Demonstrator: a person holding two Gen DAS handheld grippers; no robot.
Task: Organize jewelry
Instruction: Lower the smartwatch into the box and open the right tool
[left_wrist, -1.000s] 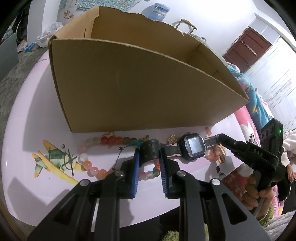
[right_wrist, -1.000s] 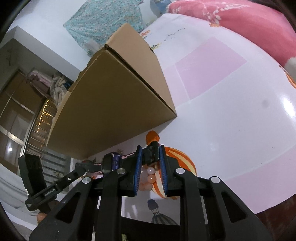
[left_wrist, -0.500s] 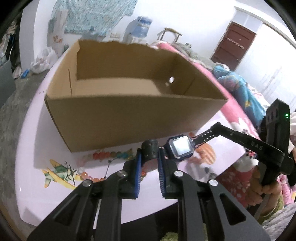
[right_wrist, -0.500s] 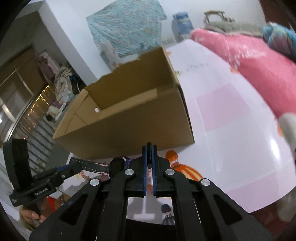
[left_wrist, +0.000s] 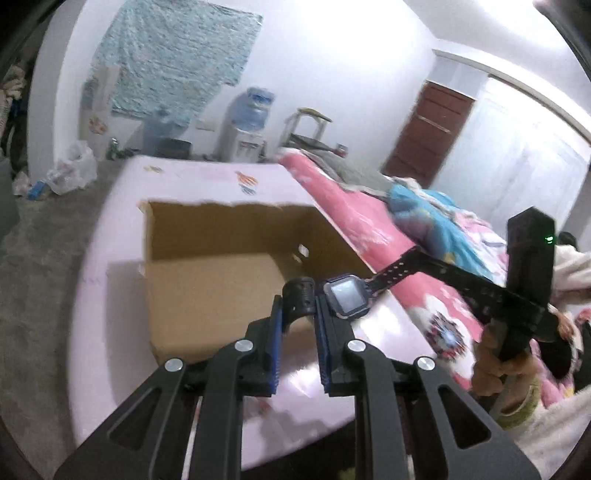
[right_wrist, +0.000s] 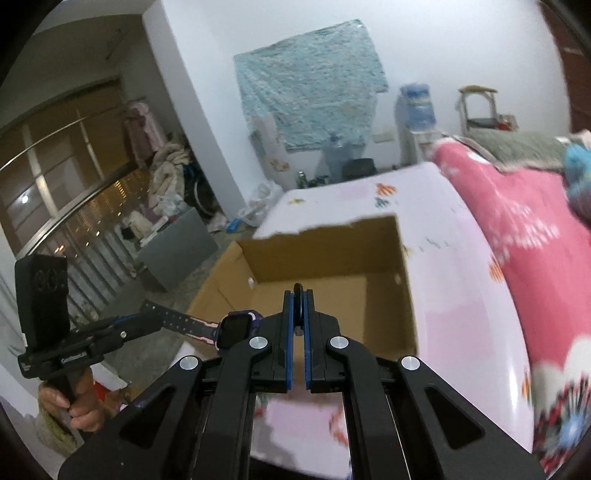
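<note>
A dark smartwatch (left_wrist: 347, 300) with a square face hangs in the air, stretched between both grippers above the near wall of an open, empty cardboard box (left_wrist: 207, 295). My left gripper (left_wrist: 299, 308) is shut on the thick black strap end just left of the face. The holed strap runs right to my right gripper (left_wrist: 421, 258). In the right wrist view my right gripper (right_wrist: 298, 297) is shut on a thin strap end. There the watch (right_wrist: 236, 328) sits just to its left, with the left gripper (right_wrist: 146, 312) beyond and the box (right_wrist: 332, 295) ahead.
The box stands on a pale pink table (left_wrist: 110, 295) whose near edge curves below the fingers. A bed with a pink blanket (right_wrist: 535, 236) runs along the right side. A person's hand (right_wrist: 81, 410) grips the left handle. Clutter and a water dispenser (left_wrist: 247, 122) stand far back.
Both grippers rose and lifted the watch off the table; the beads dropped out of view and the box's inside came into sight. The right jaws closed tight on the strap.
</note>
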